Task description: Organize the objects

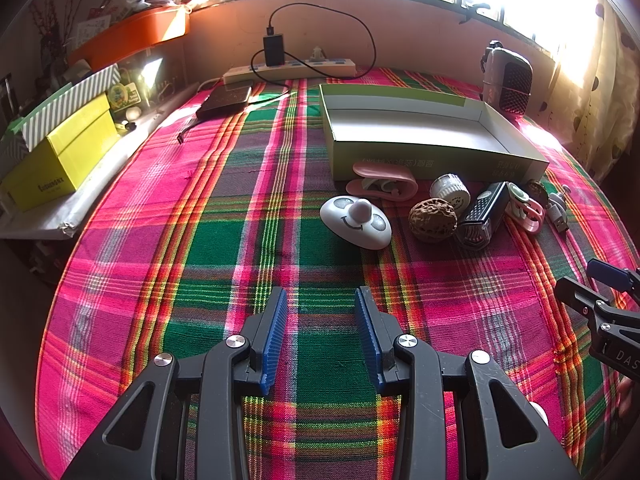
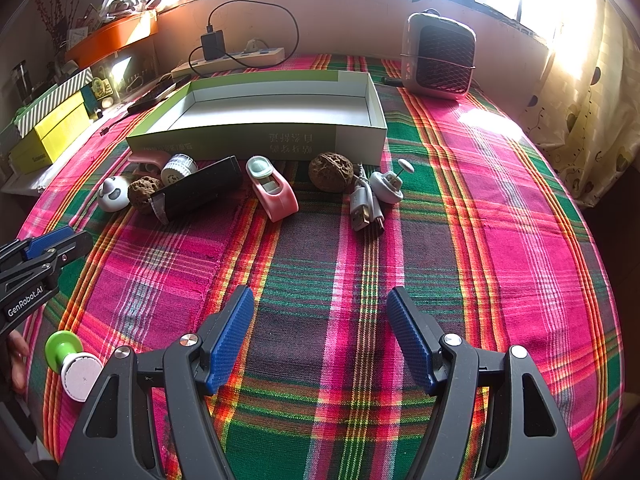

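- Objects sit in a row on plaid woven cloth (image 2: 460,220), just in front of long shallow cardboard box (image 2: 256,142); box long axis runs across table, open side up.
- Row, L to R in right view: smooth white smiley dome (image 2: 112,196), wrinkled walnut (image 2: 142,194), ribbed white cap (image 2: 179,168), glossy black bar (image 2: 200,194) lying diagonal, pink clip (image 2: 274,194), 2nd walnut (image 2: 330,172), white USB cable (image 2: 364,204).
- Left gripper (image 1: 320,300): jaws spread, nothing between.
- Right gripper (image 2: 320,300): jaws wide apart, nothing between.

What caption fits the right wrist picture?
Open right tongs hover over plaid cloth, facing an empty box and scattered trinkets.
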### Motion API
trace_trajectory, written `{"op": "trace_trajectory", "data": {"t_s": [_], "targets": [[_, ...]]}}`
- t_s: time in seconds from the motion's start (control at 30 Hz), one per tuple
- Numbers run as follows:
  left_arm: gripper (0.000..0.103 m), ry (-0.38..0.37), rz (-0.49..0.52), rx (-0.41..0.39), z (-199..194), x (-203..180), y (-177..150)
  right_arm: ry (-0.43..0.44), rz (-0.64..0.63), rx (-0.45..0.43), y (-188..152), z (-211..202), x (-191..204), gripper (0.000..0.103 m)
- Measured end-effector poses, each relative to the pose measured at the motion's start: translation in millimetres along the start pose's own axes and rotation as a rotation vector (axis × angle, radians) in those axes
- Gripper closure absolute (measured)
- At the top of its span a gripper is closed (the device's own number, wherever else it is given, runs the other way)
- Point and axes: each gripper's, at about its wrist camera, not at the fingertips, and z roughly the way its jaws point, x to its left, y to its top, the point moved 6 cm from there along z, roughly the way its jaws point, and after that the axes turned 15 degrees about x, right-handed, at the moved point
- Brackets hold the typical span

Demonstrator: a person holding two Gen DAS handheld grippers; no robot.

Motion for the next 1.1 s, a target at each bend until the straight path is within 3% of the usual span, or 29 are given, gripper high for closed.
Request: {"op": "trace_trajectory", "data": {"t_s": [0.17,0.37,0.73,0.9,1.1], "targets": [[0.07,-0.03,0.026,-0.001,-2,4,-4,0.011,-0.024,0.0,4,3,-5,0.034],[0.07,-0.131,0.042,-0.011,-21,2,-18,0.017,-0.023,-0.003,-4,-2,-5,0.034],[0.069,-0.291,0.186,-0.048,-69,-38,-51,0.064,-0.012,-0.081,-18,-25,-6,0.034],[0.066,-0.305,0.202,-0.045,-74,-49,-59,0.059,-0.008,-0.096,-23,-31,-6,0.034],[0.066,-0.248,0.215,-0.022,-65,-58,-66,0.06,-0.005,-0.102,-32,-35,-6,0.034]]}}
